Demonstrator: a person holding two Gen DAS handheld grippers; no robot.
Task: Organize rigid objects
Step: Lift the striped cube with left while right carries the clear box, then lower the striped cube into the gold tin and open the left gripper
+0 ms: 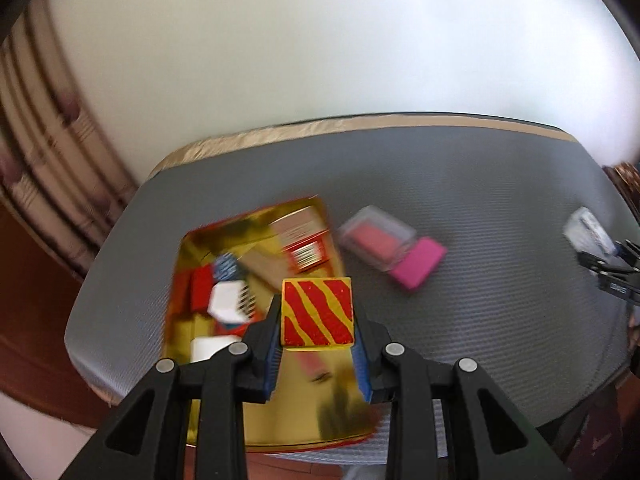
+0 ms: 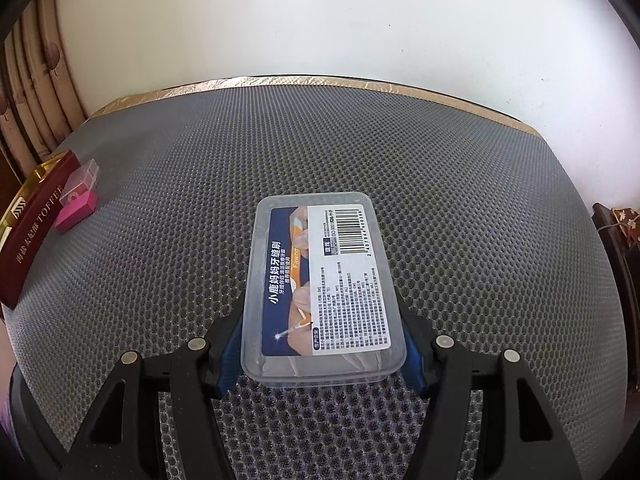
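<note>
Your left gripper (image 1: 318,316) clamps the red-and-yellow striped block (image 1: 318,312) above the gold tin (image 1: 344,412); your right gripper (image 2: 322,320) grips the clear plastic box (image 2: 320,288) over the grey mat (image 2: 480,200)

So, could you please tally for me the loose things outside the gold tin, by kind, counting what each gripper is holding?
Striped blocks: 1, the red and yellow block in the left gripper.
Clear plastic boxes: 2, the labelled box in the right gripper and the small clear box on the mat.
Pink blocks: 1, the pink block.
Total: 4.
</note>
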